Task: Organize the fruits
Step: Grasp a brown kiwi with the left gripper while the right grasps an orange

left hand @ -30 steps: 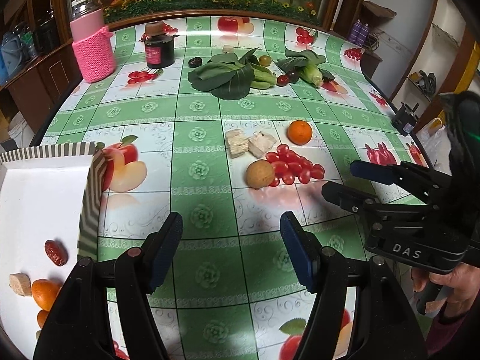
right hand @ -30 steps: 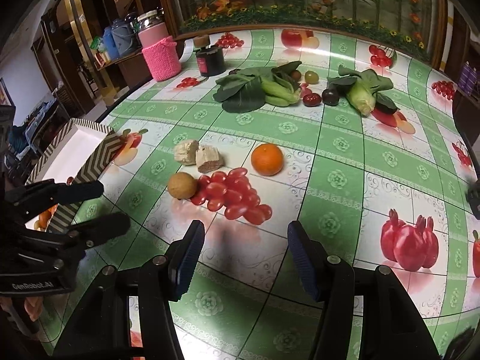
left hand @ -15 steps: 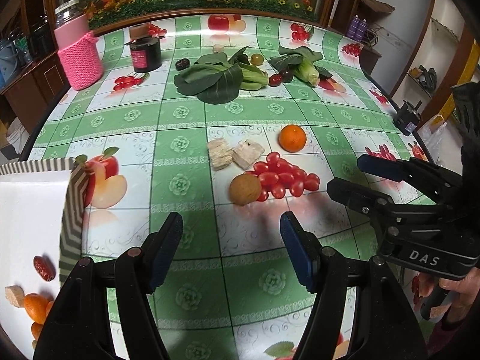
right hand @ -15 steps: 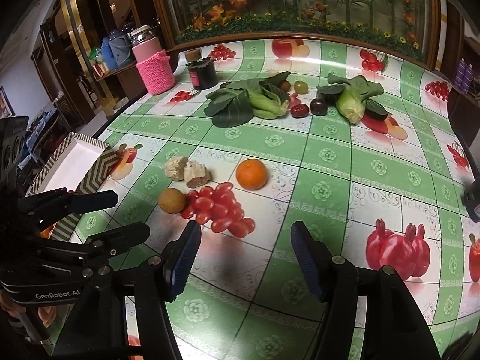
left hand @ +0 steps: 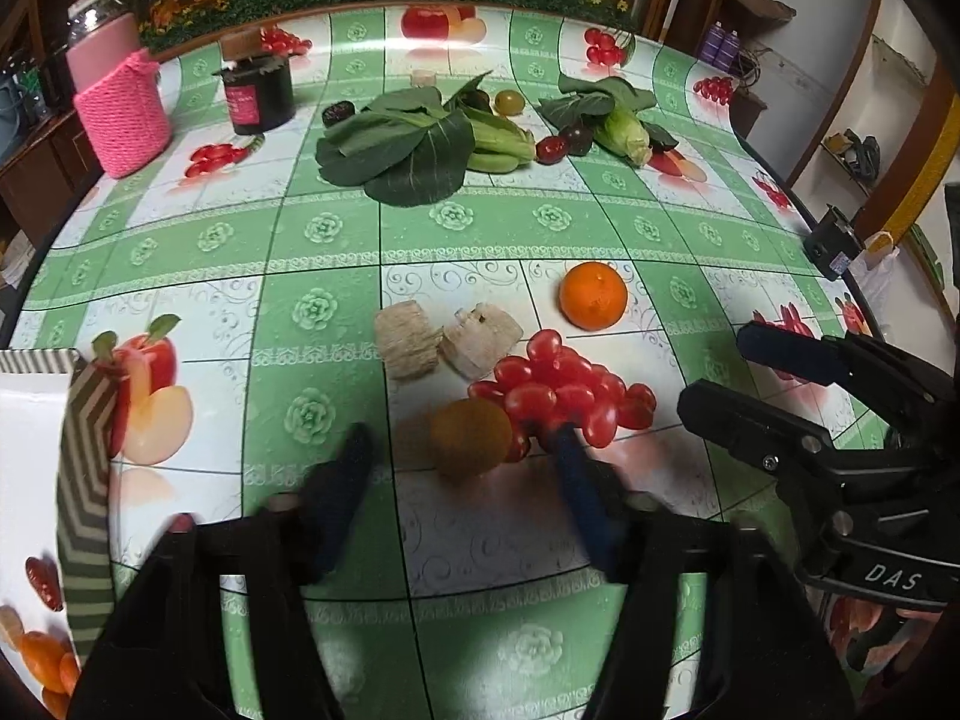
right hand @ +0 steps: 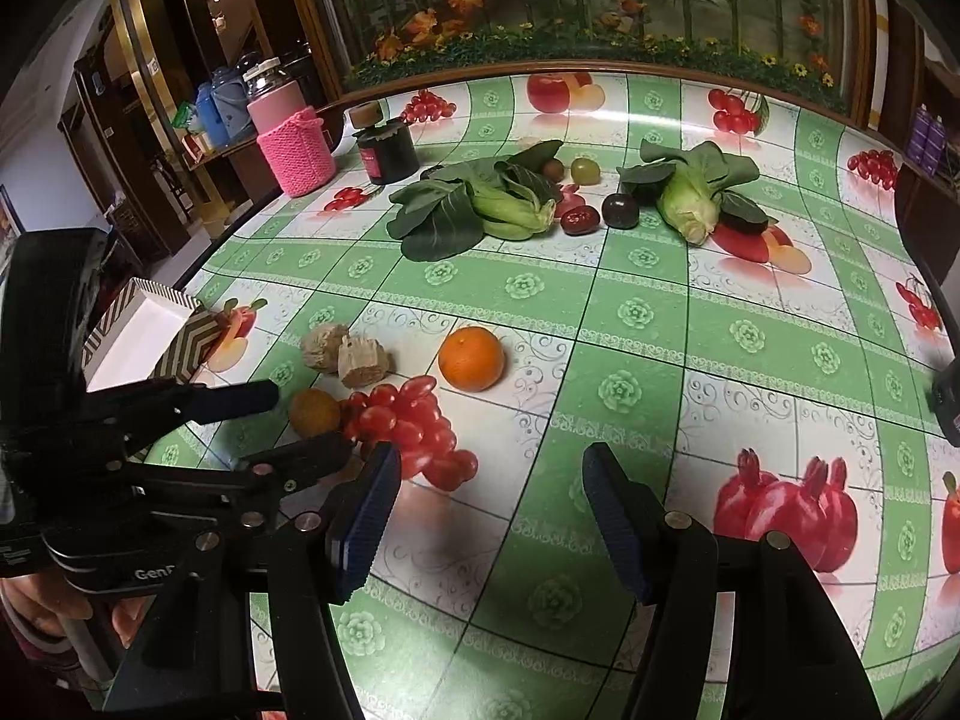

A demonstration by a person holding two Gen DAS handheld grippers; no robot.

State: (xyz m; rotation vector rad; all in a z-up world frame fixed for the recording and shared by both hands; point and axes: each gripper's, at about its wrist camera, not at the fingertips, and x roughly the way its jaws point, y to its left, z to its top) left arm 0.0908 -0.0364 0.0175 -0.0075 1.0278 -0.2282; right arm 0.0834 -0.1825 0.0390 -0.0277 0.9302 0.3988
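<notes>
Left gripper (left hand: 456,456) wide open around a brown round fruit (left hand: 471,437) touching printed cherries; white tray (left hand: 27,420) off left. Right gripper (right hand: 489,498) open, idle. Best centred, then closed gently — round, likely to roll.

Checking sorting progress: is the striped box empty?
No. The striped box already holds a red date and oranges.
</notes>
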